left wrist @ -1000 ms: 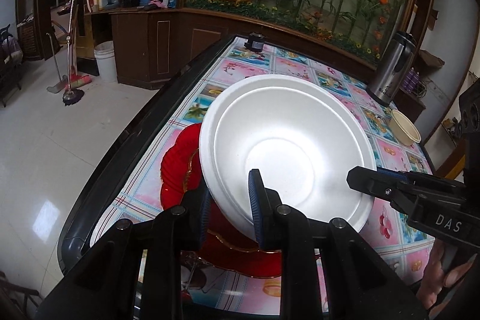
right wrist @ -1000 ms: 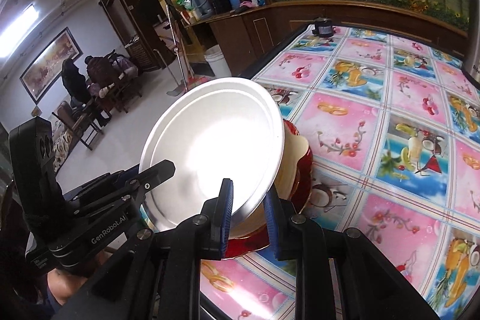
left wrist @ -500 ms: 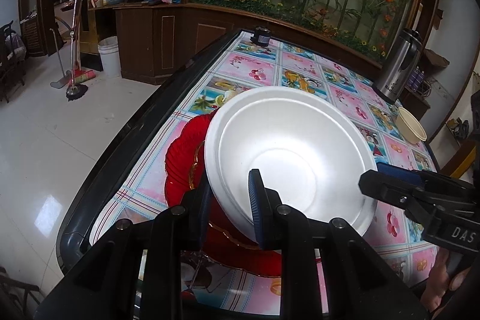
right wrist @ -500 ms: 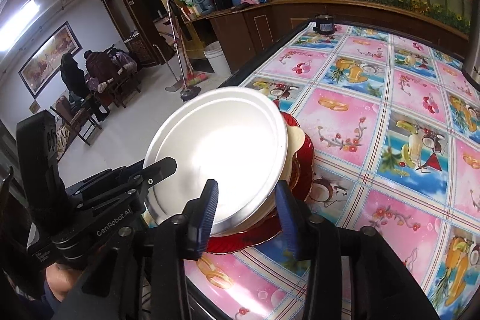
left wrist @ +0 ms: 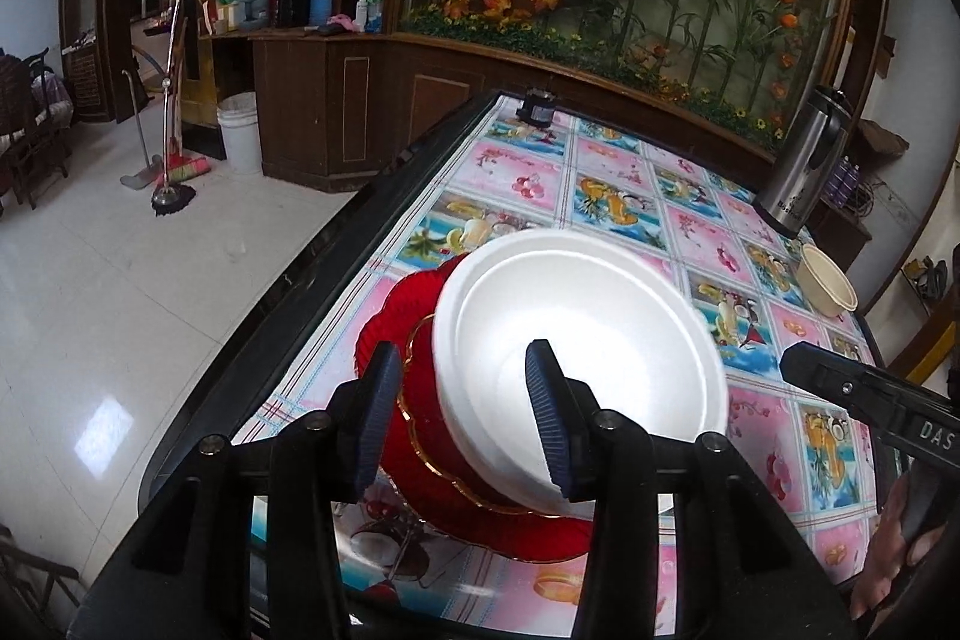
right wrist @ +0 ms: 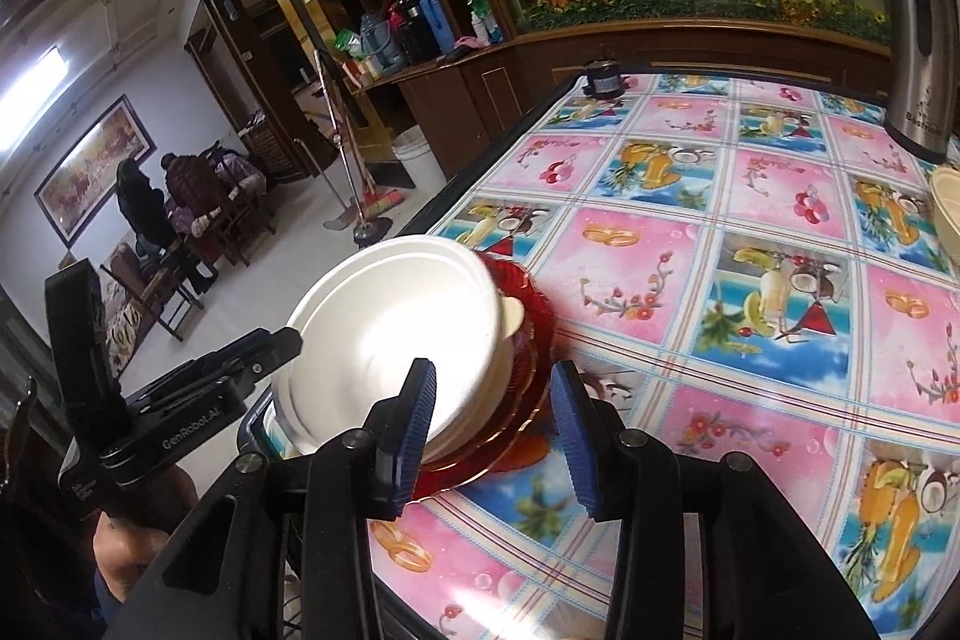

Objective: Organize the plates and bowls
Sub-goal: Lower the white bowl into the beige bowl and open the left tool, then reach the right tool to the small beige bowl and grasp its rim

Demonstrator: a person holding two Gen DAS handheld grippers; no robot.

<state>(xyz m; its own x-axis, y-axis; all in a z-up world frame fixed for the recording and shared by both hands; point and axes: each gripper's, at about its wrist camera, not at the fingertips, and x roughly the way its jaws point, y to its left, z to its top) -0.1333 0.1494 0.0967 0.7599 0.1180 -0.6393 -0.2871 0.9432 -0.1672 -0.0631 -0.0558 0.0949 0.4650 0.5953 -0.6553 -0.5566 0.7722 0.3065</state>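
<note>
A white foam plate [left wrist: 588, 346] lies tilted on top of a stack on red plates [left wrist: 420, 418] near the table's near left corner. A cream dish [right wrist: 511, 323] peeks out under it in the right wrist view, where the white plate [right wrist: 390, 340] and red plates [right wrist: 528, 340] also show. My left gripper [left wrist: 462, 418] is open, its fingers either side of the plate's near rim, not touching. My right gripper [right wrist: 495, 424] is open just in front of the stack. A cream bowl [left wrist: 827, 287] sits at the table's right side.
A steel thermos [left wrist: 801, 160] stands at the far right of the patterned tablecloth [left wrist: 606, 196]. A small dark jar [left wrist: 538, 107] stands at the far edge. The table's dark left edge [left wrist: 300, 280] drops to a tiled floor with a white bucket [left wrist: 240, 130].
Both grippers have opened and let go of the white plate, which has settled onto the stack. Both have drawn back a little.
</note>
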